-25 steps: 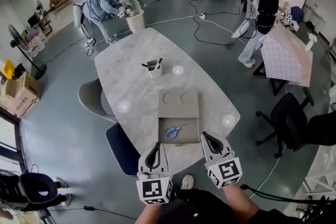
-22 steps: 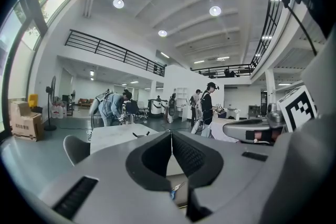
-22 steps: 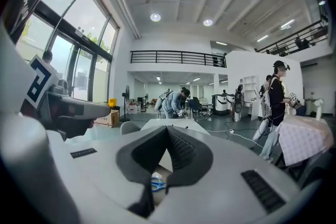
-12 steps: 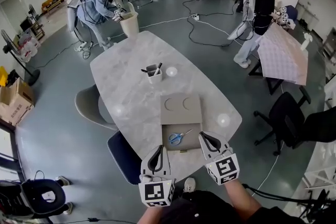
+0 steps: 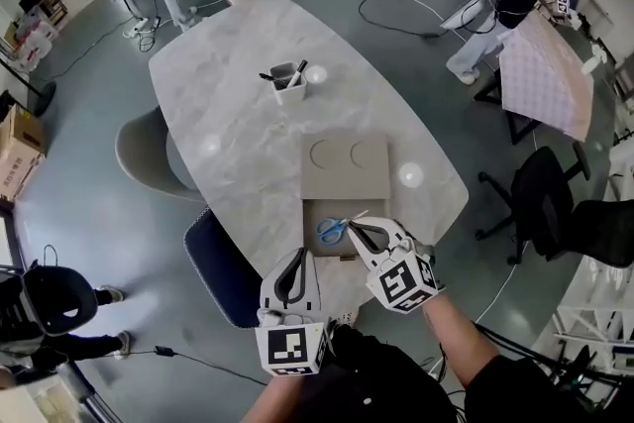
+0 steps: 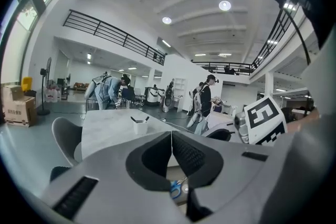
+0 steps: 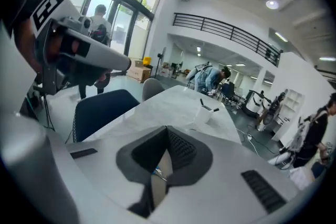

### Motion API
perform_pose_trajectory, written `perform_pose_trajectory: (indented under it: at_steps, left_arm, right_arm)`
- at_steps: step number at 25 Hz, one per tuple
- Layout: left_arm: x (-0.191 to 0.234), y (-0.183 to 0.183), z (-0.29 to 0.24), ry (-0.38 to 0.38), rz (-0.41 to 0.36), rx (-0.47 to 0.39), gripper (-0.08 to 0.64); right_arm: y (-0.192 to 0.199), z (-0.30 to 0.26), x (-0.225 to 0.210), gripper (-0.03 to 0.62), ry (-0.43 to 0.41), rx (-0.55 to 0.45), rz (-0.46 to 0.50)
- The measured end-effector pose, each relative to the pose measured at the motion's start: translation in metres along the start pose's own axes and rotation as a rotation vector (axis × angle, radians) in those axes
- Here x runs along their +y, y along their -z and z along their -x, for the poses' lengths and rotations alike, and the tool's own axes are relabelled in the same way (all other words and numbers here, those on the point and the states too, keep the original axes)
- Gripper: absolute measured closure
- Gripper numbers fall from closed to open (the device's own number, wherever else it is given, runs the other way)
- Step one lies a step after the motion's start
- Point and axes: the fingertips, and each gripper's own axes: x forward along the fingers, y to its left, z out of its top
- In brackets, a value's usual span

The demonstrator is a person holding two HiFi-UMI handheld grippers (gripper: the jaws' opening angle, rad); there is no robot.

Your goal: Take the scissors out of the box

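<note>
Approach step. Blue-handled steel scissors (image 5: 334,230) lie in the open brown cardboard box (image 5: 342,250). My right gripper (image 5: 359,231) hovers over them, closed, empty; left gripper (image 5: 295,260) likewise closed, empty. Next: open right jaws, straddle handles.

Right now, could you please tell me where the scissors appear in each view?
Head view: scissors lie in the open box, lower centre.
Left gripper view: their blue handles peek out low centre, beneath the shut jaws.
Right gripper view: a blue sliver, likely them, low centre behind the shut jaws.
Shared landmark: the pen cup.
</note>
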Motion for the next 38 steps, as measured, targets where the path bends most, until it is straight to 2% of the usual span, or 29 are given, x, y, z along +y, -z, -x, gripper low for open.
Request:
perform_pose_trajectory:
  at_steps: [9,14,16,24,29,34,38]
  left_arm:
    - [0.020,0.040,-0.024,-0.023,0.054,0.065,0.543]
    - [0.030,0.075,-0.040,-0.040,0.074,0.097,0.543]
    - [0.031,0.086,-0.046,-0.043,0.084,0.109,0.543]
    - [0.035,0.123,-0.062,-0.060,0.138,0.165,0.543]
    - [0.037,0.129,-0.066,-0.062,0.138,0.163,0.543]
    - [0.037,0.129,-0.061,-0.066,0.139,0.164,0.543]
    - [0.038,0.122,-0.057,-0.072,0.120,0.142,0.543]
  right_arm:
    - [0.054,-0.076,0.038,0.595,-0.228,0.146,0.246]
    - [0.090,-0.106,0.063,0.592,-0.358,0.210,0.431]
    - [0.100,-0.116,0.070,0.555,-0.404,0.226,0.472]
    - [0.126,-0.130,0.090,0.492,-0.574,0.293,0.546]
    - [0.134,-0.135,0.096,0.490,-0.623,0.301,0.546]
    - [0.136,-0.136,0.100,0.508,-0.684,0.356,0.525]
    - [0.136,-0.136,0.101,0.514,-0.677,0.390,0.556]
